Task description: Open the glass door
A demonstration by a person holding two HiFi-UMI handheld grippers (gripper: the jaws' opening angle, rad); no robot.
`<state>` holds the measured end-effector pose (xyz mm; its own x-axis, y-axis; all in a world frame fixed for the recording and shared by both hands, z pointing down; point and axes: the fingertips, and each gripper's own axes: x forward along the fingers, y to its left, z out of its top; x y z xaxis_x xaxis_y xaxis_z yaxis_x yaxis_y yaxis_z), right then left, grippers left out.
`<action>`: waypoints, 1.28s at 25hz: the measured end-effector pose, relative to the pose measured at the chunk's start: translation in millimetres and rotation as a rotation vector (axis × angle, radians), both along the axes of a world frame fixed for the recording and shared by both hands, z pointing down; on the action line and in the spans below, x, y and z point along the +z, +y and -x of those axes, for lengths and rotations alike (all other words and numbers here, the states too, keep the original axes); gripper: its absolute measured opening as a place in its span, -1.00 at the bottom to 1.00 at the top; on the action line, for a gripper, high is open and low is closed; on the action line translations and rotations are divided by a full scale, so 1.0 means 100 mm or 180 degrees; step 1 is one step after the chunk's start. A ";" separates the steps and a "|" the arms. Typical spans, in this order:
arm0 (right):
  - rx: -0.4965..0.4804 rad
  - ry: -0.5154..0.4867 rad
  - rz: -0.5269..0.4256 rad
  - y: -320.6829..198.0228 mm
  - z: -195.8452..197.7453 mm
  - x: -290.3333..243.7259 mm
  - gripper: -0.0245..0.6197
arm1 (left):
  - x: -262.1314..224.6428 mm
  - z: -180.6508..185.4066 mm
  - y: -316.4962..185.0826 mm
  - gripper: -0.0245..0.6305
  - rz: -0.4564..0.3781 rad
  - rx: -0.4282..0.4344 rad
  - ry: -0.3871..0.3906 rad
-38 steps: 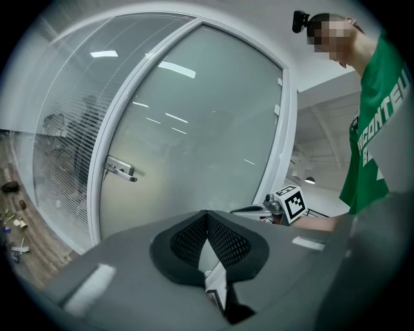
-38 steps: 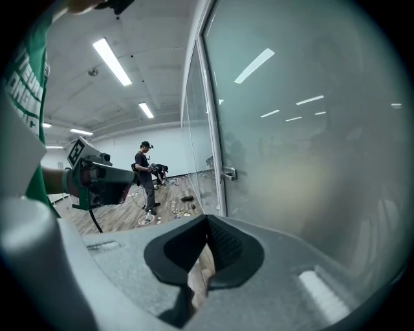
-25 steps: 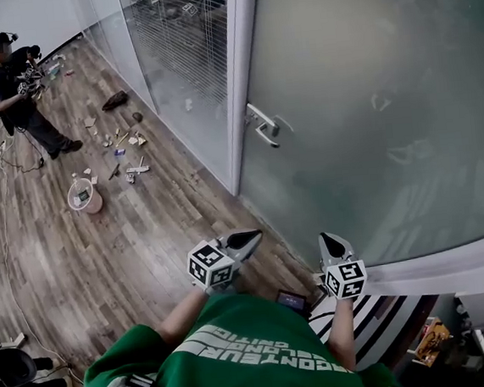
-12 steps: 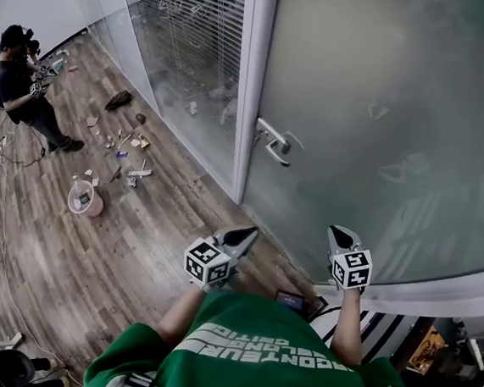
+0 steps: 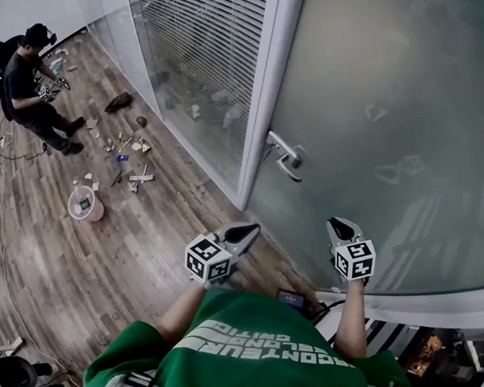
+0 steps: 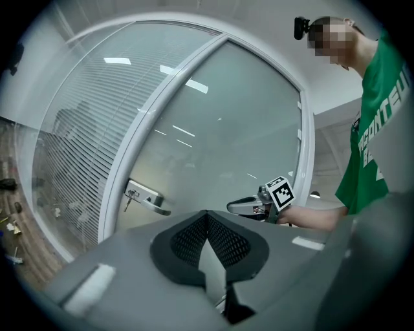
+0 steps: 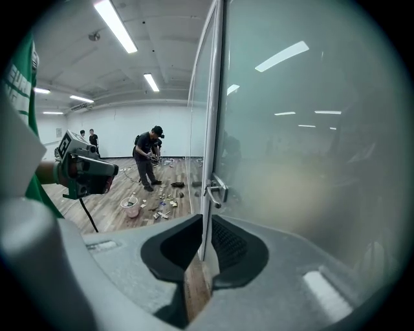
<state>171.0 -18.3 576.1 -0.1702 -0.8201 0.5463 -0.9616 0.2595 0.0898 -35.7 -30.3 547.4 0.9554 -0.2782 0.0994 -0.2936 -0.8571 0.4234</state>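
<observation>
The frosted glass door [image 5: 388, 115] fills the right of the head view, with a metal lever handle [image 5: 288, 155] at its left edge beside the white frame [image 5: 271, 92]. Both grippers are held out short of the door and touch nothing. My left gripper [image 5: 247, 230] is below and left of the handle, its jaw tips together and empty. My right gripper [image 5: 337, 223] is below and right of the handle; its jaws are opening with nothing between them. The handle [image 6: 147, 198] shows left of centre in the left gripper view, and the handle [image 7: 215, 191] sits just above the right gripper [image 7: 206, 223].
A glass partition with blinds [image 5: 202, 47] runs left of the door. On the wooden floor lie scattered small items [image 5: 127, 148] and a pink bucket [image 5: 85, 203]. A person [image 5: 34, 89] stands at the far left. A chair base [image 5: 13, 380] is at the bottom left.
I have moved closer to the door: the handle has slid down and right in the head view, nearer both grippers. The far person has shifted slightly.
</observation>
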 end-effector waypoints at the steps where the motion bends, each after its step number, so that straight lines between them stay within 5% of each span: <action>1: -0.0014 0.0002 0.0006 -0.06 0.02 0.00 -0.81 | 0.00 0.03 -0.05 -0.87 0.0004 -0.0009 0.0006; 23: -0.0257 0.0528 0.0255 -1.15 0.47 -0.19 -0.66 | 0.00 1.07 -0.88 -0.88 0.0037 -0.0312 0.0178; 32: -0.0483 0.0579 0.0703 -1.67 0.60 0.10 -0.62 | 0.01 1.15 -1.11 -0.88 -0.0008 -0.0377 0.0106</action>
<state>111.3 -184.8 586.2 -0.1646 -0.6510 0.7410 -0.8838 0.4309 0.1823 -150.9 -141.0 548.1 0.9185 -0.3895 0.0673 -0.3787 -0.8182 0.4325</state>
